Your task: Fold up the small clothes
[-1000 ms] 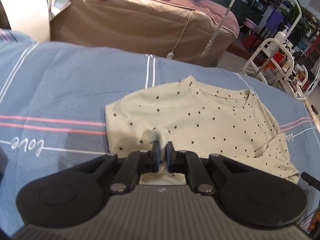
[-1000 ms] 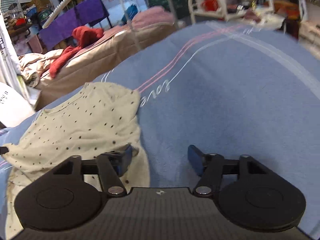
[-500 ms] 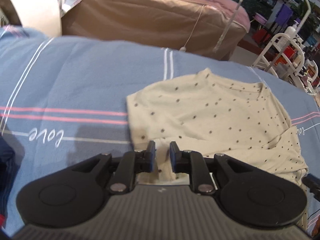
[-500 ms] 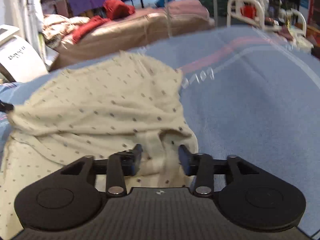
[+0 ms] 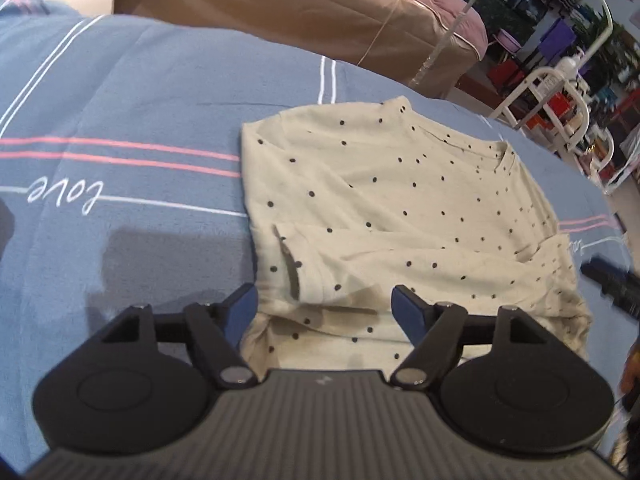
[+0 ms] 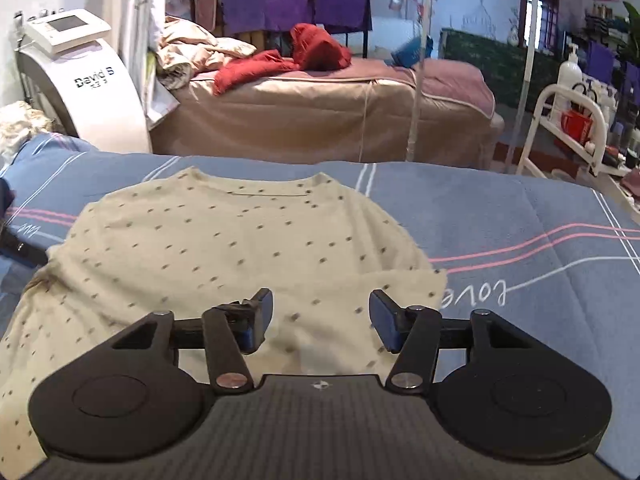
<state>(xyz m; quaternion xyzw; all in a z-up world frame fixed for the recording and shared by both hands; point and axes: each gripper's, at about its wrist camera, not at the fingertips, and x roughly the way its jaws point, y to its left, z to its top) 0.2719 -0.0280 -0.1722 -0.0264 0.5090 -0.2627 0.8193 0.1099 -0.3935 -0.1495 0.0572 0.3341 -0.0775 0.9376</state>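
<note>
**Spotter:** On the blue striped bedspread the cream dotted top lies spread flat, neckline away from you, one sleeve already turned in across the body. Both your tools are empty: the left gripper has its jaws wide apart over the near hem, and the right gripper is just as released, hovering over the cloth on its side.

**Operator:** How will it behave when you lift it?

**Spotter:** Judging by the soft creases, you've got thin, light knit. It'll droop and drag rather than hold a line, and one layer may slip off another. Pinch the hem corners, both layers together, close to the edge; you want a shallow bite, then carry it low toward the neckline so the fold stays square.
</note>
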